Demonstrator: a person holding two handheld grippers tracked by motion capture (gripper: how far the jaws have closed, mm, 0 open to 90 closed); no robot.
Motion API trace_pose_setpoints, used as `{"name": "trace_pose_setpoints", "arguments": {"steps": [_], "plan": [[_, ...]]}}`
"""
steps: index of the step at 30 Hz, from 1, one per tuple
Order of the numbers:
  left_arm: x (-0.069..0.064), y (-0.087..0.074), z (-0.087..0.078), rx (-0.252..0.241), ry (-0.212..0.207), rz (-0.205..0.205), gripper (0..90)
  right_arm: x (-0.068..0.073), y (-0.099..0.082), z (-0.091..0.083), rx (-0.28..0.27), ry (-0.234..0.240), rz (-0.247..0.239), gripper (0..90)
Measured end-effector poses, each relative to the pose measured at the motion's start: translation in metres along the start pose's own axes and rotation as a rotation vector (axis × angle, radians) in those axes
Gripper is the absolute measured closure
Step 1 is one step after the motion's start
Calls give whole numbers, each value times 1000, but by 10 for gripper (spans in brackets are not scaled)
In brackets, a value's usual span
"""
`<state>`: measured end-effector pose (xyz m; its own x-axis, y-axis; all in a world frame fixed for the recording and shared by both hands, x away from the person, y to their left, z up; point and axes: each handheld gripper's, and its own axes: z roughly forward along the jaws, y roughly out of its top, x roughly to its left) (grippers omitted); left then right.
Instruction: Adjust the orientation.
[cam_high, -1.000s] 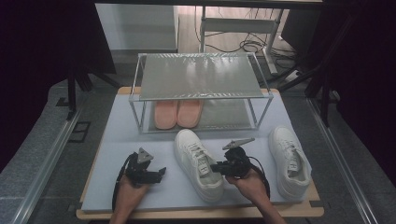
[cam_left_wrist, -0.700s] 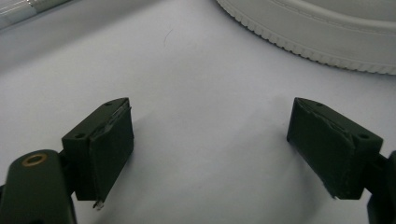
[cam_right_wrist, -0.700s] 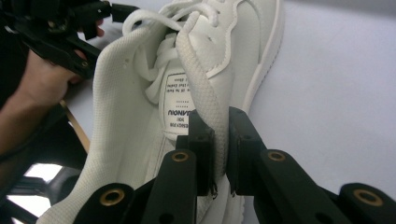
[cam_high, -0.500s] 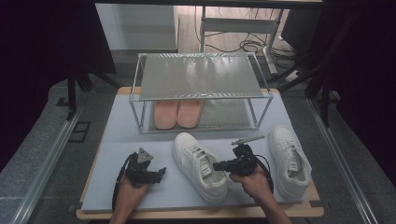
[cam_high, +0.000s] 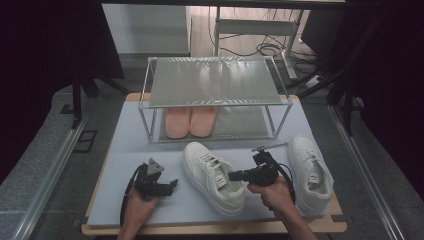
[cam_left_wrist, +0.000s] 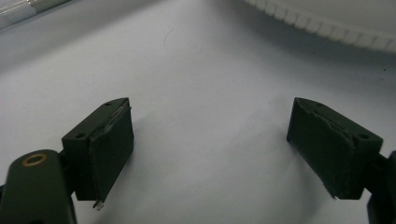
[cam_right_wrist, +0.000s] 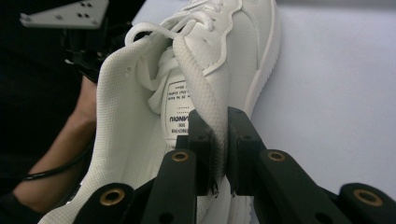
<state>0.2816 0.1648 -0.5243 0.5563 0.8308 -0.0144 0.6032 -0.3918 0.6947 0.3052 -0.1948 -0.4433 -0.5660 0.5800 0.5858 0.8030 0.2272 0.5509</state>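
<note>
- The right gripper (cam_high: 236, 175) has its jaws pinched on the collar of the white mesh lace-up sneaker (cam_high: 212, 176) on the pale grey table mat (cam_high: 125, 150).
- The sneaker's long axis runs diagonally, with its toe toward the far-left.
- The right gripper view reveals a printed tongue label (cam_right_wrist: 180, 112).
- The left gripper (cam_left_wrist: 210, 154) rests on the mat, jaws wide and empty.

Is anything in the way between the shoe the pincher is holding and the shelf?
Nothing visible. The right gripper pinches the collar of the white sneaker, and bare mat lies between it and the rack. Pink slippers fill the lower shelf's left side.
</note>
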Motion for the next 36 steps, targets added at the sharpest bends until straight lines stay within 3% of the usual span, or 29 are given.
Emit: {"name": "trace_pose_setpoints", "arguments": {"steps": [7, 36], "plan": [[0, 0, 0, -6, 0, -2, 149, 0, 6, -13, -36, 40, 44, 820], [0, 0, 0, -3, 0, 1, 149, 15, 38, -44, -111, 165, 92, 813]]}}
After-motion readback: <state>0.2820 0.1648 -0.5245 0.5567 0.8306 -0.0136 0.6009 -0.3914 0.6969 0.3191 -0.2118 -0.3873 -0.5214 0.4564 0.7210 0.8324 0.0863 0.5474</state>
